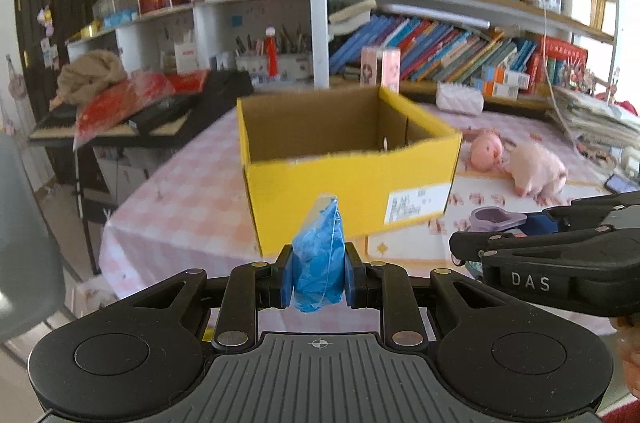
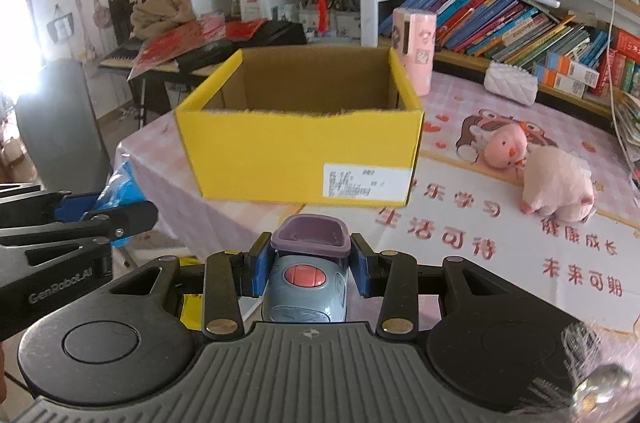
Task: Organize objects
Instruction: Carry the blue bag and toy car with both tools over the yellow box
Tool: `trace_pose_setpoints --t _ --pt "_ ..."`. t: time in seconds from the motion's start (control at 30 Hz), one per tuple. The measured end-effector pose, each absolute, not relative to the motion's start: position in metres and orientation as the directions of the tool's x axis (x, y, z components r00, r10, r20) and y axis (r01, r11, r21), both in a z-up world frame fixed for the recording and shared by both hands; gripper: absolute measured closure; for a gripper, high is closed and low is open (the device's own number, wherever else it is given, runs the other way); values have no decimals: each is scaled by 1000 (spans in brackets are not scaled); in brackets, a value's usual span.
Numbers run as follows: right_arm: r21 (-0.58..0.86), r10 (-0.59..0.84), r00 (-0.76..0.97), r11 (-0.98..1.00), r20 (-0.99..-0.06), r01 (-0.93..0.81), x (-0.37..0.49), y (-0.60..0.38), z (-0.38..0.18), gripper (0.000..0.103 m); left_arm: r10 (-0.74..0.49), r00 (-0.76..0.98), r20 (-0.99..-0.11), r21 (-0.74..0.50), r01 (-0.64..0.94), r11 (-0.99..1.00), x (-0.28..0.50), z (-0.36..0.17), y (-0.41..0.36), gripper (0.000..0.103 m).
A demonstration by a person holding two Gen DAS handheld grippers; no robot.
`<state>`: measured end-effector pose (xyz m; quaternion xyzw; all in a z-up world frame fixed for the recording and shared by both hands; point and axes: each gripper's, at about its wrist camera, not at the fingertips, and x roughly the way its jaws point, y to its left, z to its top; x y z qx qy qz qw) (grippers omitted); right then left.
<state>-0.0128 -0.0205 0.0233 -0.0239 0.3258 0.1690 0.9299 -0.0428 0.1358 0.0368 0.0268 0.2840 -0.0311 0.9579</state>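
My left gripper [image 1: 318, 277] is shut on a clear bag of blue material [image 1: 319, 259], held in the air in front of the open yellow cardboard box [image 1: 352, 183]. In the right wrist view my right gripper [image 2: 306, 265] is shut on a grey toy car with a purple seat and a red button [image 2: 306, 275], also short of the yellow box [image 2: 296, 159]. The box interior shows brown and its floor is hidden from both views. The right gripper [image 1: 560, 247] appears at the right of the left view, and the left gripper [image 2: 80, 223] with its blue bag [image 2: 120, 187] at the left of the right view.
A pink round plush [image 2: 505, 145] and a pink pig plush [image 2: 558, 185] lie on the pink checked tablecloth [image 2: 480, 243] to the right of the box. A white quilted pouch [image 2: 510, 83] and a pink cylinder [image 2: 416, 51] stand behind. Bookshelves line the back; a cluttered keyboard stand is at left.
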Motion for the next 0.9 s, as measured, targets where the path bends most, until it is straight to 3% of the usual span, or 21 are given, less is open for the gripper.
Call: trace_pose_setpoints --t 0.47,0.9 --pt "73 319 813 942 -488 -326 51 -22 67 65 -31 886 -462 57 64 996 12 64 132 81" --pt "53 368 790 917 -491 -395 146 -17 67 65 17 873 -487 63 16 998 93 55 124 81"
